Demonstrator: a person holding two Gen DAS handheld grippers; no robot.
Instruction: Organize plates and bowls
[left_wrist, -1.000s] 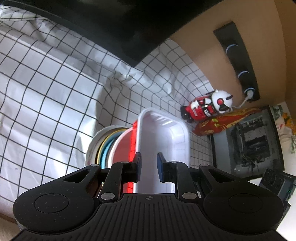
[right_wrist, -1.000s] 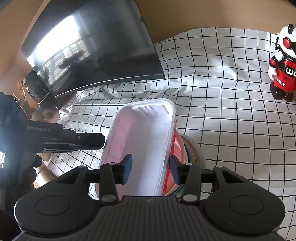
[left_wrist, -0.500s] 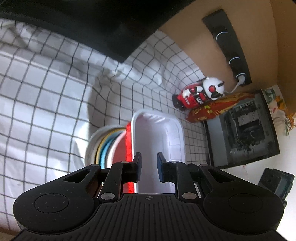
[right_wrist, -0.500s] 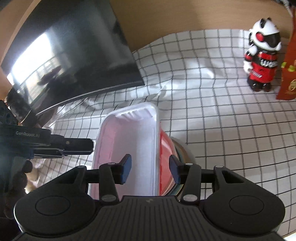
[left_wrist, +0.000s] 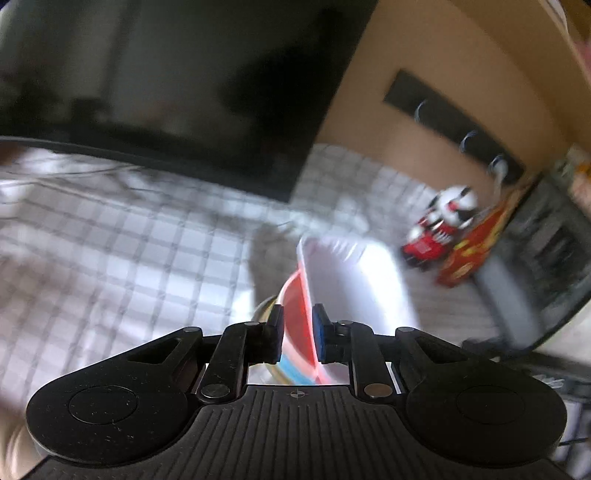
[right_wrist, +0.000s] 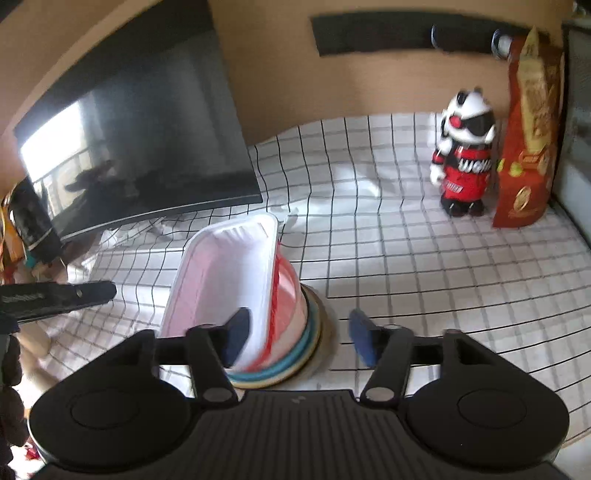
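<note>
Plastic white tray (right_wrist: 225, 280), rectangular with ribbed far wall, tilts atop red bowl (right_wrist: 286, 295) and stacked round plates (right_wrist: 295, 363); left gripper (left_wrist: 297, 332) pinches its rim, right gripper (right_wrist: 295, 336) spread wide.

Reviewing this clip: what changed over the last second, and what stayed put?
The right gripper opened wide, letting go of the white tray. The left gripper is mid-swing, its view blurred, jaws still narrow around the tray and red bowl rims; whether they pinch is unclear. The tray stays atop the stack of plates; the toy robot stays put.
</note>
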